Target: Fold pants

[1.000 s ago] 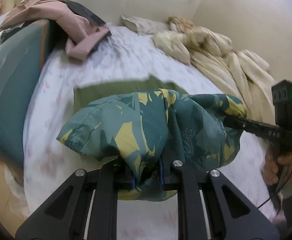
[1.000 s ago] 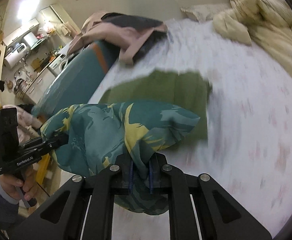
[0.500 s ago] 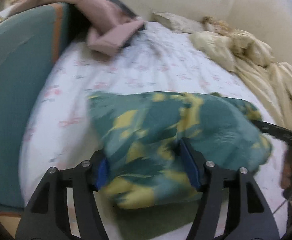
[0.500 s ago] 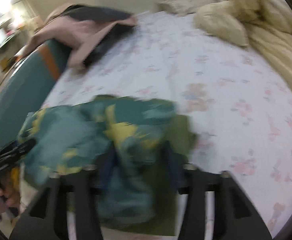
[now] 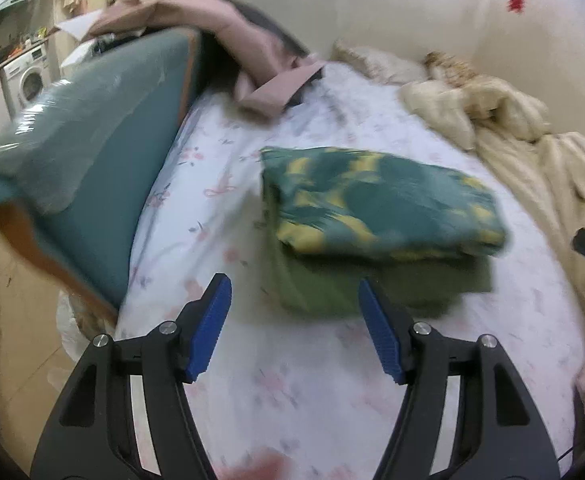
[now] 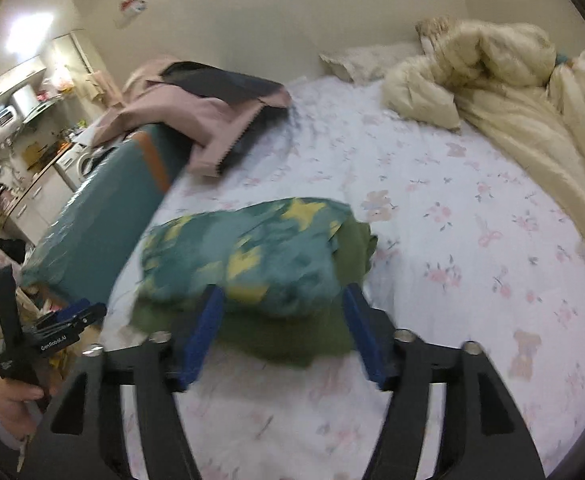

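The folded teal-and-yellow patterned pants [image 5: 380, 208] [image 6: 252, 248] lie on a folded olive-green garment [image 5: 332, 284] [image 6: 292, 336] on the floral bed sheet [image 5: 292, 400]. My left gripper [image 5: 292, 282] is open at the pile's near left corner, and its blue pads [image 5: 212, 320] touch nothing. My right gripper [image 6: 283, 290] has its jaws opening. The near edge of the pile lies between its blue pads [image 6: 208, 328], which stand apart from the cloth. The left gripper [image 6: 72, 314] also shows at the lower left of the right wrist view, held by a hand [image 6: 12, 400].
A teal padded board [image 5: 92, 152] runs along the bed's left side, with pink and dark clothes [image 5: 228, 48] draped over it. A rumpled cream duvet [image 5: 532, 160] and a pillow [image 6: 364, 60] fill the far right. A washing machine [image 5: 30, 80] stands beyond the board.
Both grippers held the bunched patterned pants in the air. The pants now lie flat on the green garment, both grippers have opened and let go, and both have drawn back.
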Tool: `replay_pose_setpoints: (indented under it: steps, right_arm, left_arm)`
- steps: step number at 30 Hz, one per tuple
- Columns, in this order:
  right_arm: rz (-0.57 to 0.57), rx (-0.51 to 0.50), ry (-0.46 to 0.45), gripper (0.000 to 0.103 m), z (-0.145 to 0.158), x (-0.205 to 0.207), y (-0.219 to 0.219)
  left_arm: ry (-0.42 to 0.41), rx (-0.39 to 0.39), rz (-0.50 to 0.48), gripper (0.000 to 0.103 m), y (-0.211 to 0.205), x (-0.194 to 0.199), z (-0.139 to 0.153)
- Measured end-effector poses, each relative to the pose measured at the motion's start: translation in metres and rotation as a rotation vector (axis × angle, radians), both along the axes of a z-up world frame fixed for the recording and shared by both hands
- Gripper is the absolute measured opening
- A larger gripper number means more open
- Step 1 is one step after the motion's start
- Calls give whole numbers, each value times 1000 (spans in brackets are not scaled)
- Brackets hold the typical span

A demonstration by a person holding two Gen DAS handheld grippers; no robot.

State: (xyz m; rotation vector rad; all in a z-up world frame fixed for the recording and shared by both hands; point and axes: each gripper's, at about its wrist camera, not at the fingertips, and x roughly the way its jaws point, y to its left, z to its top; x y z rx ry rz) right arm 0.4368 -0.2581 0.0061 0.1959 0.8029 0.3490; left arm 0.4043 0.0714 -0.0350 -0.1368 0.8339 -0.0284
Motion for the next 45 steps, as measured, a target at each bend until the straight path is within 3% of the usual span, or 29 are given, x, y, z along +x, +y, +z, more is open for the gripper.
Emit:
replay_pose_setpoints:
  steps: [3,5,9,12,17,22,30,33,38,45]
  right_arm:
    - [17,-16,-48,80,15,-57,11]
    - [28,-15,-82,87,24,-97,17]
    - [25,-30,-95,88,34,-160,23]
    - [5,-37,-100,90,34,-198,22]
    - [-34,-66,-115,90,29,-258,17]
    - [-67,-117,-151,103,19,-309,16]
    - [-95,-113,-163,103,-5,-341,20]
    - [-114,-138,-178,103,-8,-345,25]
    - [-127,-157,-214,103,-5,-346,29]
    - [-122,-169,-193,103,-13,-342,33]
  left_arm:
    - [-66,22,-4,63,-13,-50,21]
    - [-83,4,-11,73,-16,-79,32]
    - [-105,-35,-9,77,-18,-142,50]
    - [-150,0,-10,91,-21,-186,60]
    - [-187,61,-13,100,-29,-249,61]
    - [-207,90,-9,103,-36,-300,51]
    - [-299,154,-21,103,-50,-336,42]
    - [-289,158,-85,103,-58,-334,40]
    - [-254,117,-53,103,-53,-329,34]
    - [-237,89,-52,103,-55,-326,31]
